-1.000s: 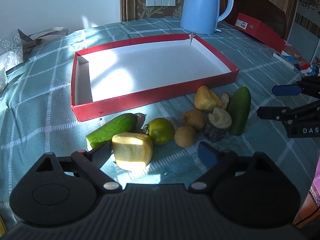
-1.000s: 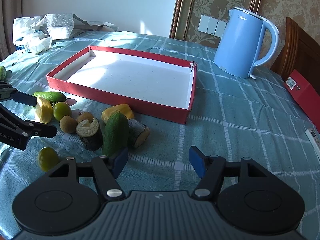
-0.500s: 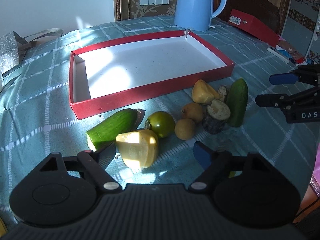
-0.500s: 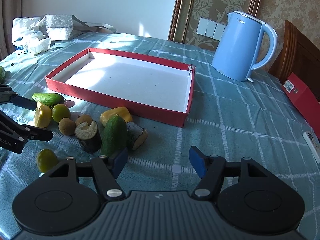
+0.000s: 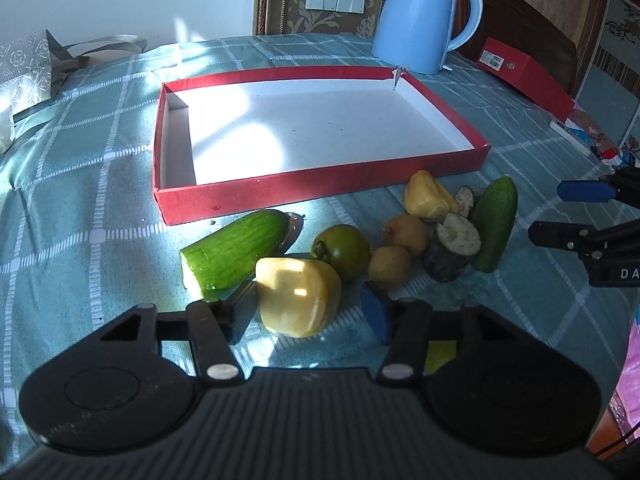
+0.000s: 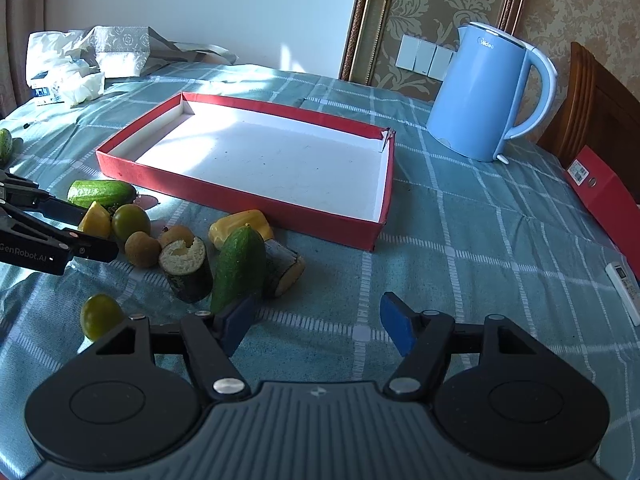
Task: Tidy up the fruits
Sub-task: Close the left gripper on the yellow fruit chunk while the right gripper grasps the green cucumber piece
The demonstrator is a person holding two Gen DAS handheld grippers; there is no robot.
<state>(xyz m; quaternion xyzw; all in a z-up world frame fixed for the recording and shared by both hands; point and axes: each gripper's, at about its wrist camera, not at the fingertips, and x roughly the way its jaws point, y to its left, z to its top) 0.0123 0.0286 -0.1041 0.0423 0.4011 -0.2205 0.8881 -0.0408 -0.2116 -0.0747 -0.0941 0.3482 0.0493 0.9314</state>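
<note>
A yellow fruit chunk (image 5: 298, 296) lies on the checked tablecloth between the fingers of my left gripper (image 5: 308, 312). Its jaws are closing; the left finger is at the chunk's edge and a gap still shows at the blue right pad. Behind the chunk lie a cut cucumber (image 5: 236, 248), a green tomato (image 5: 344, 250), two brown round fruits (image 5: 390, 266), another yellow piece (image 5: 428, 200), dark cut stubs (image 5: 452, 252) and a small whole cucumber (image 5: 494, 224). The red box (image 5: 320, 196) holds nothing. My right gripper (image 6: 316, 320) stands open beside the whole cucumber (image 6: 240, 268), holding nothing.
A blue kettle (image 6: 484, 92) stands behind the box's right corner. A red carton (image 6: 604, 200) and a white remote (image 6: 624, 292) lie at the right table edge. A bag and tissues (image 6: 80, 64) sit far left. A loose green fruit (image 6: 100, 316) lies near my right gripper.
The left gripper's jaws have drawn in from wide to close around the yellow chunk, which now sits centred between them. The right gripper has kept still.
</note>
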